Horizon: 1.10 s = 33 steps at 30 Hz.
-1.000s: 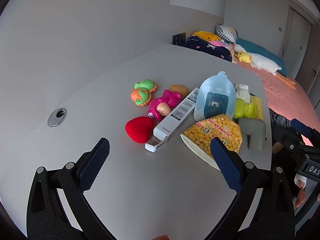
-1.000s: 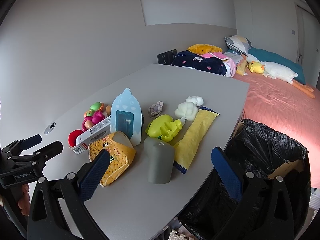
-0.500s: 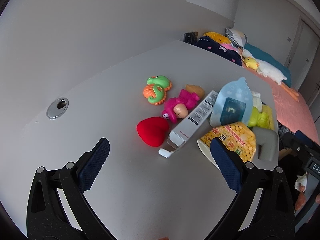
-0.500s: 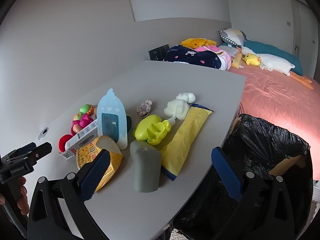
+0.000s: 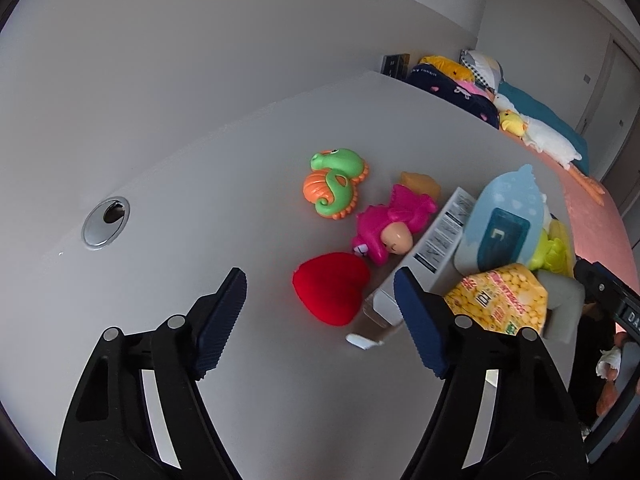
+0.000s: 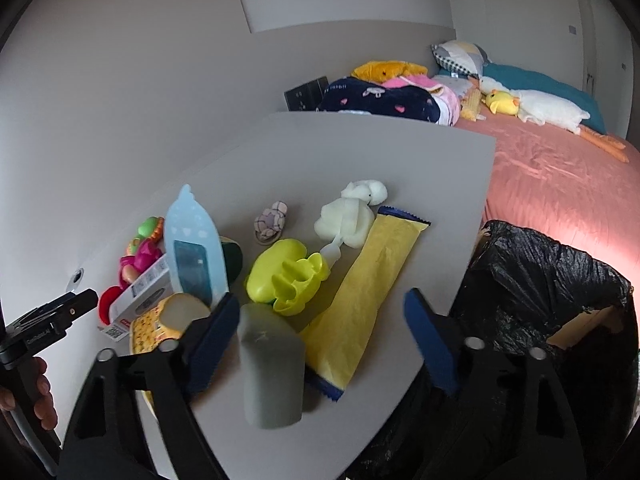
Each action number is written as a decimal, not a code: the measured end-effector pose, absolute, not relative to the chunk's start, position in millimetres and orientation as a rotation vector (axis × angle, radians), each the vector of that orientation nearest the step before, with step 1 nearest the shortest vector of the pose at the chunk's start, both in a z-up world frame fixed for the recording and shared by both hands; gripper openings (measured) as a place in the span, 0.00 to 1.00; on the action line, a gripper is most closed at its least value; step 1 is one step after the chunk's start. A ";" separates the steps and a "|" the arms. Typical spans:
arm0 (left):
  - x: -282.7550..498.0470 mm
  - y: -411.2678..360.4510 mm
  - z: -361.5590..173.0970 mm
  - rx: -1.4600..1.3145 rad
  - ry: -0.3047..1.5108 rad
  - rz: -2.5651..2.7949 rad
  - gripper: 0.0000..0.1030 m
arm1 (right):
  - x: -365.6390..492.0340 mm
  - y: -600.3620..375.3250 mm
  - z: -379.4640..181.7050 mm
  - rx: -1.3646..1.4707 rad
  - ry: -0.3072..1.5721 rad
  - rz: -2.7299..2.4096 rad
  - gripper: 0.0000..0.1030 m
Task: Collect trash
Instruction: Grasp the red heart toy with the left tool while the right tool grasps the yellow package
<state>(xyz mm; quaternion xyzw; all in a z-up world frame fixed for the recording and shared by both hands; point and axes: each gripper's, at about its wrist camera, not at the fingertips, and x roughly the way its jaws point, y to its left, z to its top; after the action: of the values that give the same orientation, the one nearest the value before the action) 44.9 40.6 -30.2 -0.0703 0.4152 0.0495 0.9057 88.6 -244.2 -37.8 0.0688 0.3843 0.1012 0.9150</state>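
Trash: white box (image 5: 434,250), yellow wrapper (image 6: 366,292) on the worktop (image 5: 200,184).
Bin bag (image 6: 552,280): beside worktop edge.
Left claw (image 5: 320,322): open, now nearer the box.
Right claw (image 6: 318,338): open, closing on wrapper; pickup imminent.

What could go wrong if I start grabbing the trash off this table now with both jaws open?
The white carton lies touching the red heart toy and pink doll, so the left gripper may pinch a toy too. The yellow wrapper lies flat on the table, beside the grey elbow piece and under the lime toy; the right gripper could slip or knock those toward the black trash bag.
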 end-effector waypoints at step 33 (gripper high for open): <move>67.4 44.3 -60.2 -0.051 0.921 0.068 0.36 | 119.5 -267.5 -67.3 0.217 0.840 0.115 0.23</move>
<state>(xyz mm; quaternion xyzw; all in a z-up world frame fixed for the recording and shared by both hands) 67.4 44.3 -60.2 -0.0247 0.4445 0.0327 0.8949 119.5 -267.5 -67.3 0.1051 0.4067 0.0557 0.9058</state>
